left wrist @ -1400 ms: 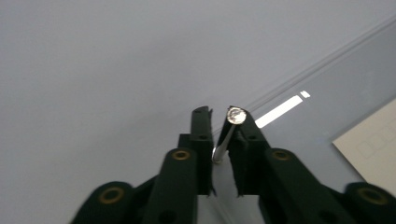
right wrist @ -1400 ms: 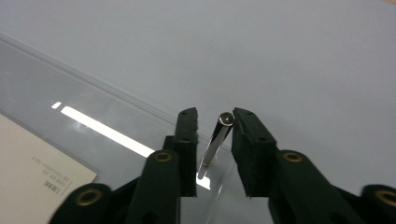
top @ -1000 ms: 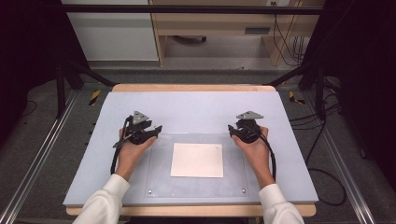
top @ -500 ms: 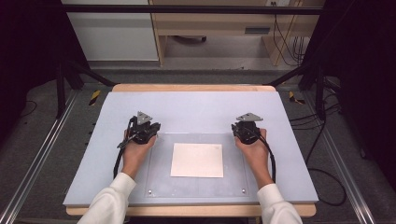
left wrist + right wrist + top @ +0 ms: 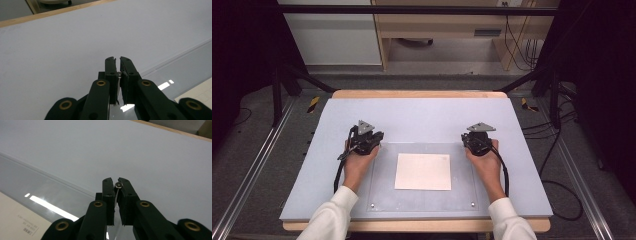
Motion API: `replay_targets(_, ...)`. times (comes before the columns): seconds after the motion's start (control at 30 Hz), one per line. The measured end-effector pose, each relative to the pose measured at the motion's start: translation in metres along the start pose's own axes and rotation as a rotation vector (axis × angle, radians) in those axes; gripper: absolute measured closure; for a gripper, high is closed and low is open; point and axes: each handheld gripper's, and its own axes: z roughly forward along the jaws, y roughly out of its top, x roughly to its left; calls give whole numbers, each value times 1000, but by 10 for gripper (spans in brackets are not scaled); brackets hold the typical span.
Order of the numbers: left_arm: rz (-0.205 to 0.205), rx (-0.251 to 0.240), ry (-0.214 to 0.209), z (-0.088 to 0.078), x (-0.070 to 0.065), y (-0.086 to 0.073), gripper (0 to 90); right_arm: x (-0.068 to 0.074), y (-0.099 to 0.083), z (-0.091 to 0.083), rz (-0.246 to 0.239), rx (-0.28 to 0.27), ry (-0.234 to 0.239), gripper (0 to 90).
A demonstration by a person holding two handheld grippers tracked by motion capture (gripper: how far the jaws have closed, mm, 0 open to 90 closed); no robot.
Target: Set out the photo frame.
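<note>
My forearms come in from 6 o'clock in white sleeves, each hand wrapped around a black gripper, wrists low over the table. The left gripper sits at the far left corner of the clear sheet, at about 10 o'clock from the paper. The right gripper sits at the far right corner, at about 2 o'clock from the paper. Both point toward 12 o'clock.

The clear sheet is flat, glossy and transparent, rectangular, with small screws at its corners. The paper is a matte cream rectangle lying flat at the sheet's middle. Both lie on a smooth pale grey mat over a wood-edged table.

The left gripper's jaws are pinched nearly together, just a sliver between the tips, over the sheet's far edge; I can't tell if anything is caught between them. In the right gripper view, the jaws are likewise narrow, with a small round metal screw head showing in the gap at the tips; whether it's gripped I can't tell. The right jaws have just been closing.
</note>
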Motion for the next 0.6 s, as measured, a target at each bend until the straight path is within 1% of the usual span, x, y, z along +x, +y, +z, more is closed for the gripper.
replay_targets(0.17, -3, -4, -3, 0, 0, -1, 840, -2, 0, 0, 18, 0, 17, 853)
replay_targets(0.2, -3, -10, -2, 0, 0, -2, 838, -1, 0, 0, 18, 2, 16, 854)
replay_targets(0.23, -15, -13, -7, 0, 0, -3, 836, -1, 0, 0, 19, 1, 17, 853)
replay_targets(0.4, -23, -9, -2, -1, 1, -6, 802, -2, 0, 0, 21, 0, 19, 850)
replay_targets(0.47, -21, -6, -5, -1, 1, -6, 806, -2, 0, 0, 20, -1, 18, 848)
replay_targets(0.53, -27, -11, -6, -1, 2, -9, 809, -2, 0, 0, 24, -2, 19, 807)
replay_targets(0.6, -23, -11, -11, -2, 1, -10, 826, -1, 0, 0, 23, 1, 23, 792)
